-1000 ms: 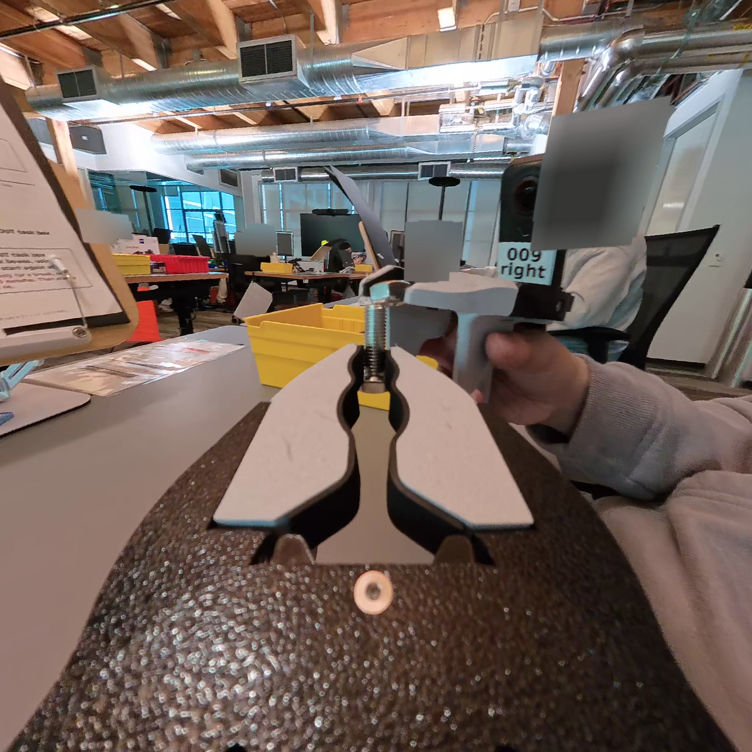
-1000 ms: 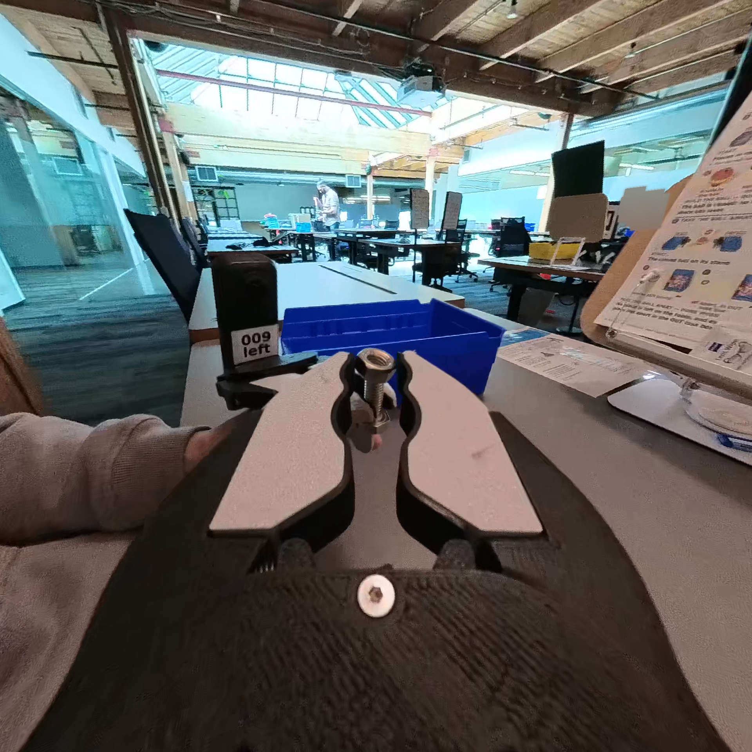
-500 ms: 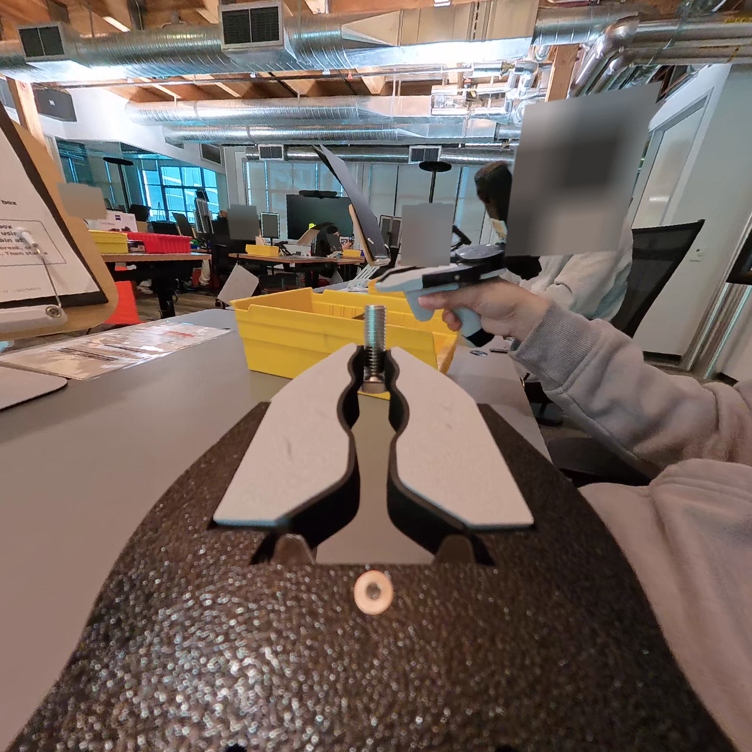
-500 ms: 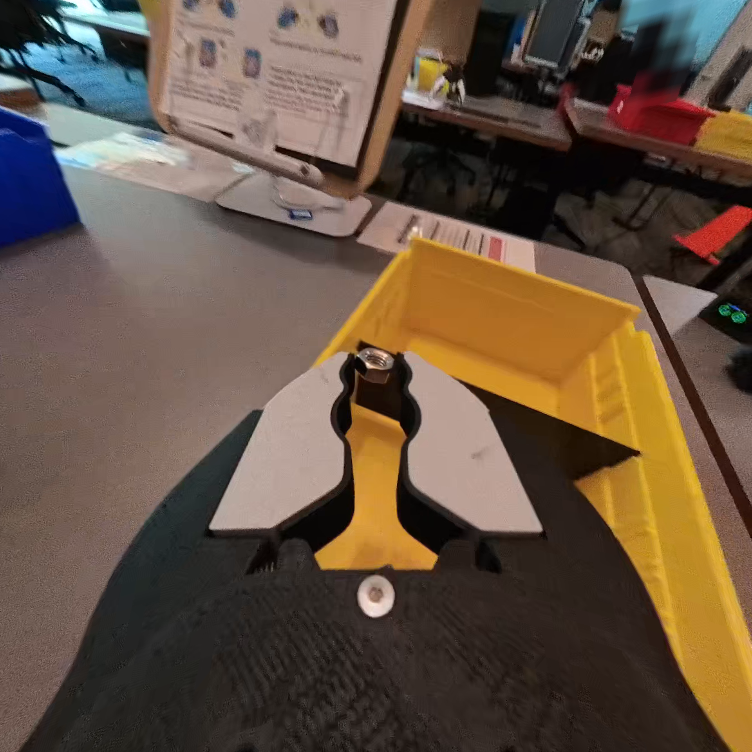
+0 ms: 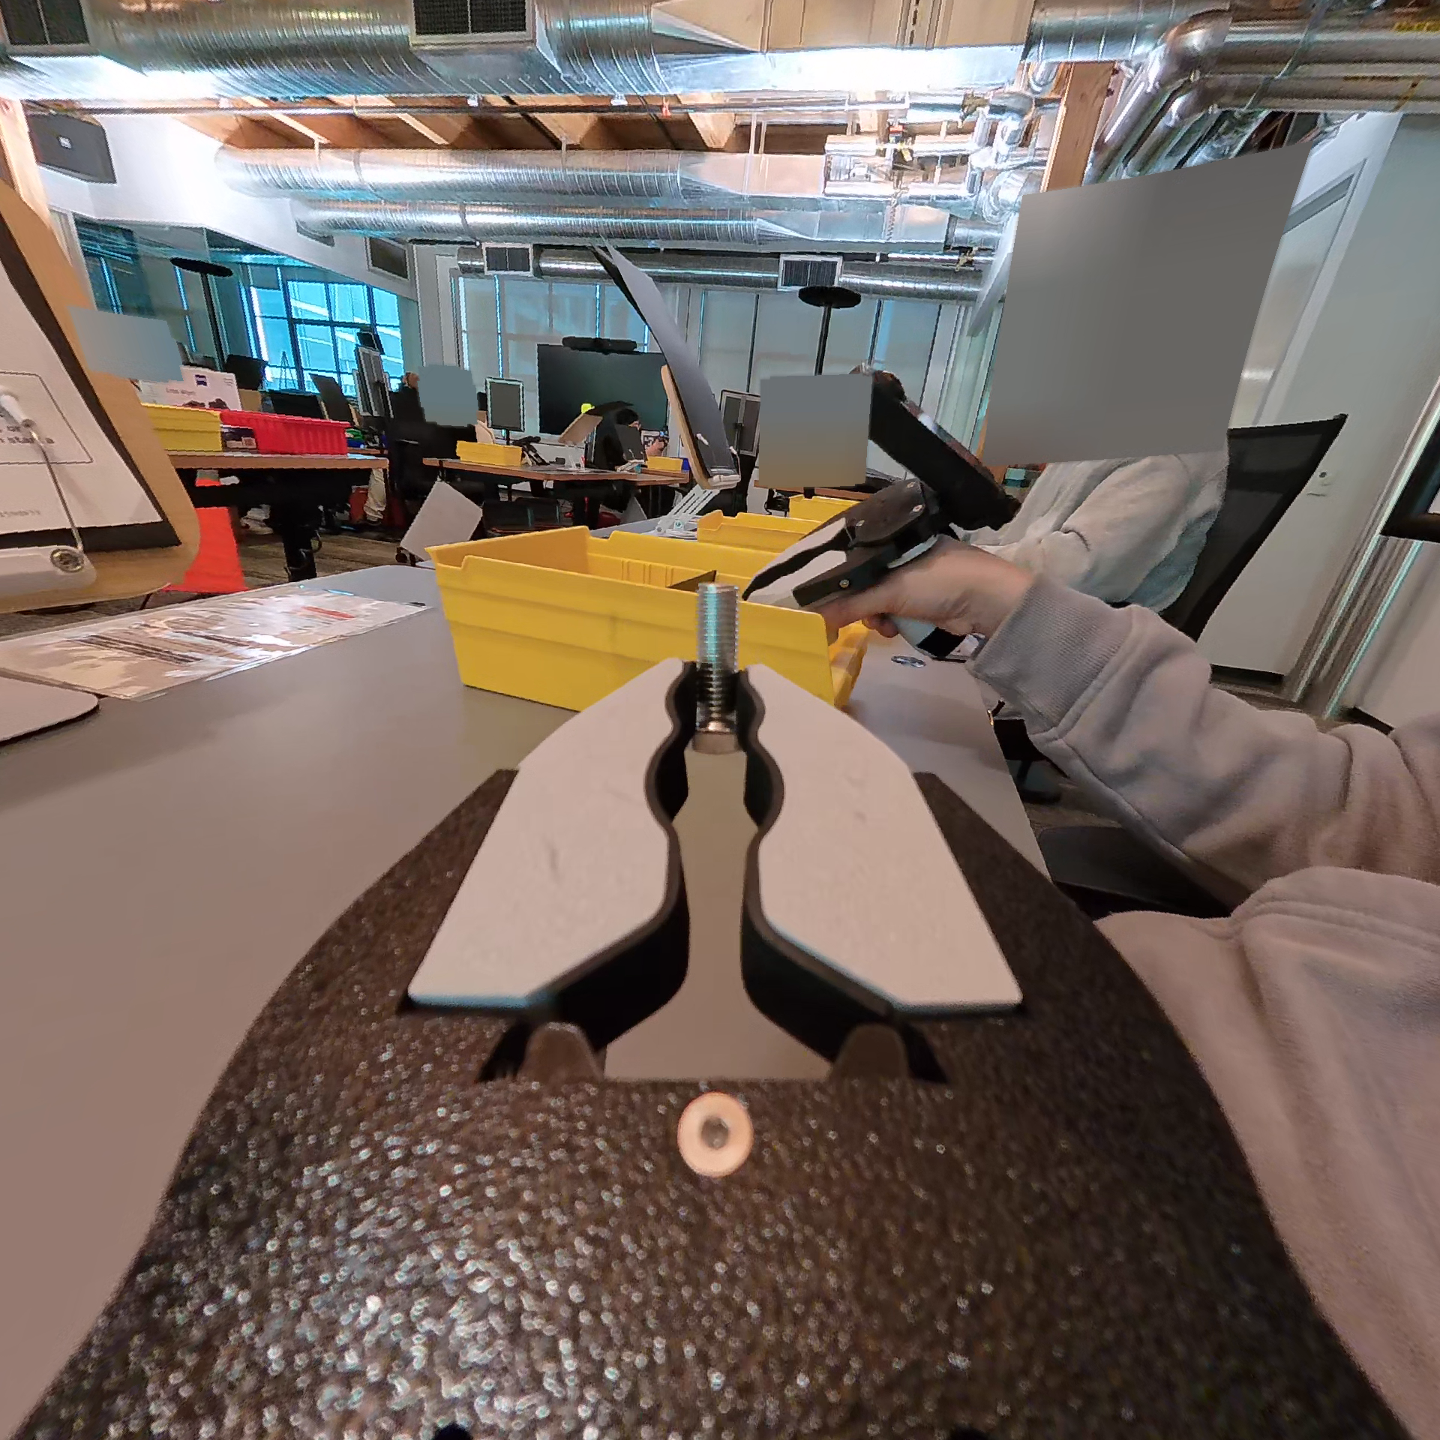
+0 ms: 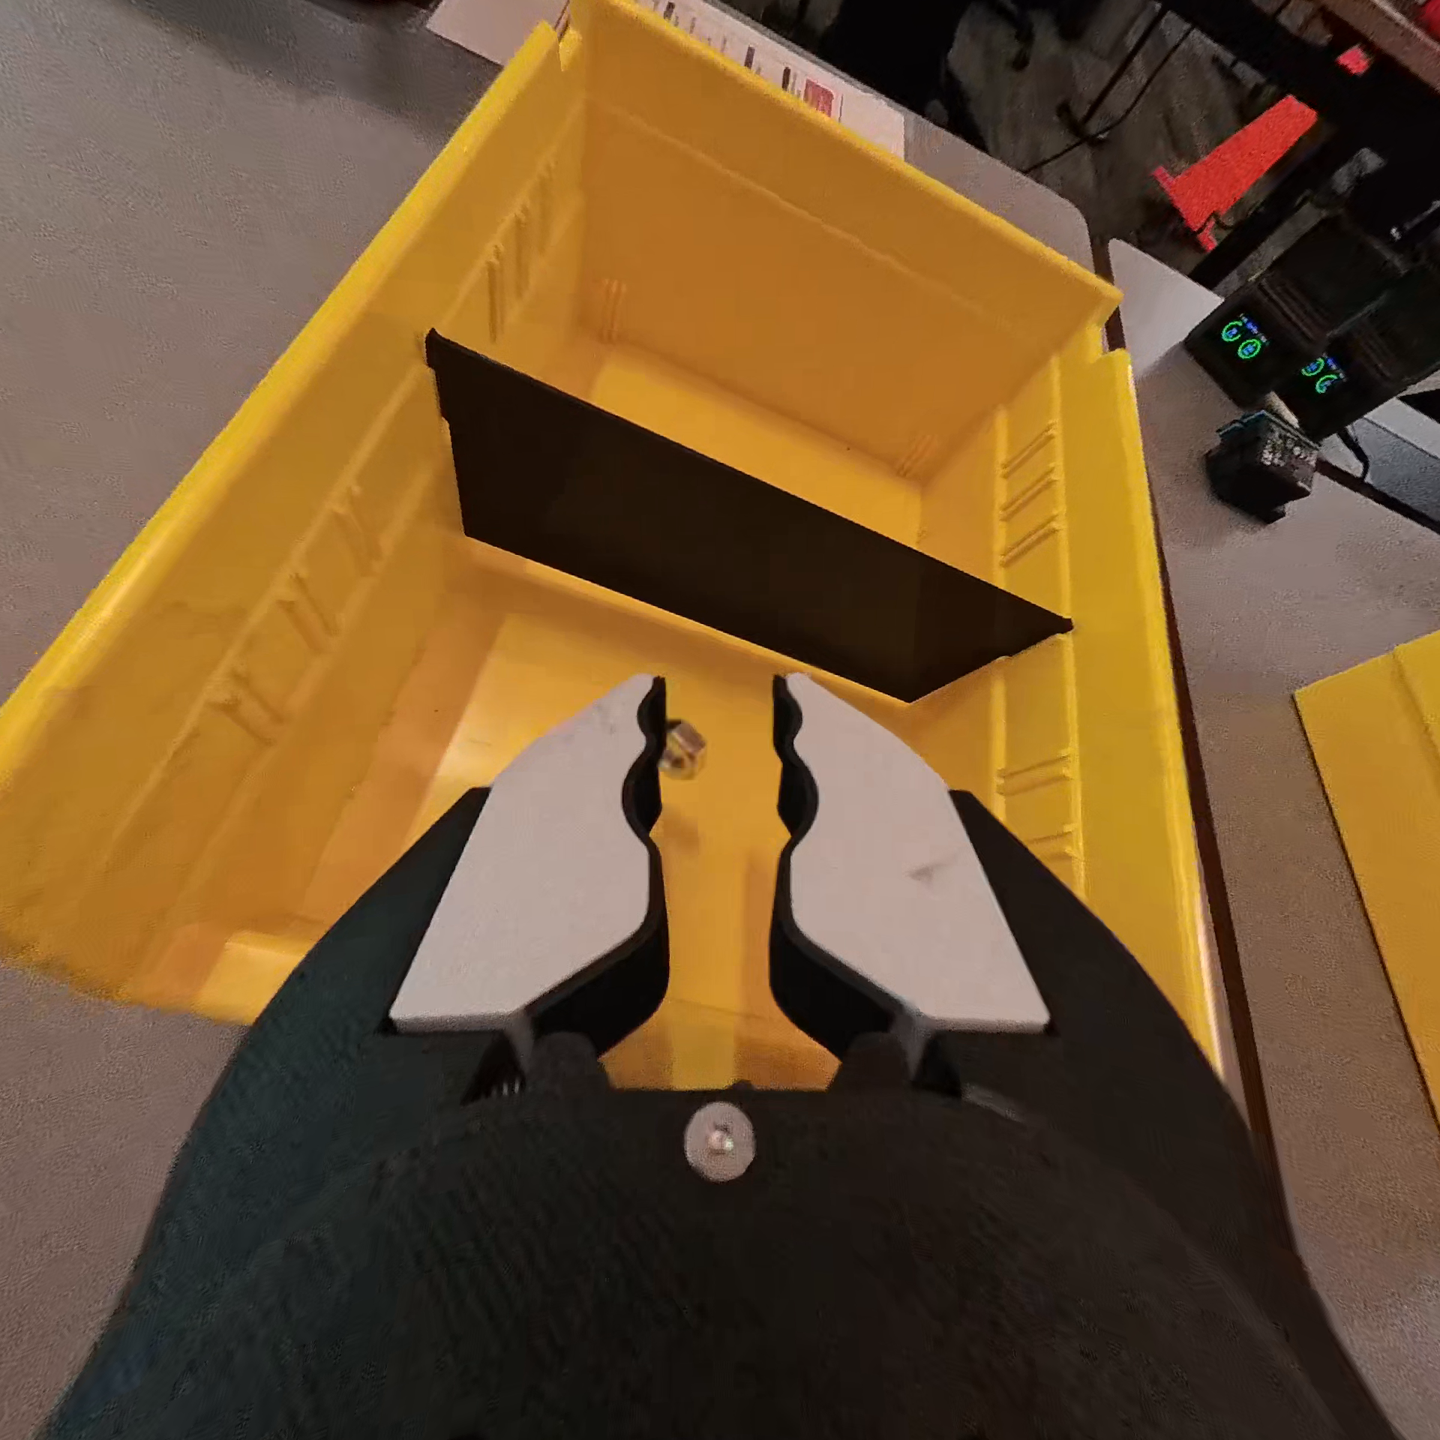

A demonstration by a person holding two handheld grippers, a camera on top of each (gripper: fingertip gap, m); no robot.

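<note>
holding, left gripper point(image 5: 715, 686): your fingers are closed on a steel bolt point(image 5: 717, 623); both pads press its threaded shank, head toward the camera, threaded end standing up past the fingertips. the gripper hovers over the grey table point(image 5: 234, 779), short of the yellow bin point(image 5: 561, 623).

item, right gripper point(image 6: 717, 701): your fingers stand apart, gripping nothing. a small nut point(image 6: 682, 750) shows in the gap, close beside the left pad point(image 6: 647, 748), clear of the right one; whether it touches the left pad or lies on the bin floor, cannot tell. in the left wrist view this gripper point(image 5: 767, 580) points down over the bin's right end, held by your right hand point(image 5: 943, 592), grey sleeve point(image 5: 1169, 725) behind it.

item, yellow bin point(image 6: 273, 623): long, open-topped, on the table. a black divider point(image 6: 701, 522) stands across it, splitting it in two. the near compartment lies under the right gripper; the far compartment sits beyond the divider.

item, surroundings, left wrist view: laminated sheet point(image 5: 195, 631) flat on the table at left; a board on a stand point(image 5: 70, 467) at the left edge; more yellow bins point(image 5: 779, 522) behind; a seated person point(image 5: 1106, 522) in a light top on a black chair point(image 5: 1278, 499) at right.

item, surroundings, right wrist view: a second yellow piece point(image 6: 1371, 779) at the right edge of the table; small black devices with green lit displays point(image 6: 1278, 358) at upper right; a paper sheet point(image 6: 779, 70) beyond the bin's far end.
</note>
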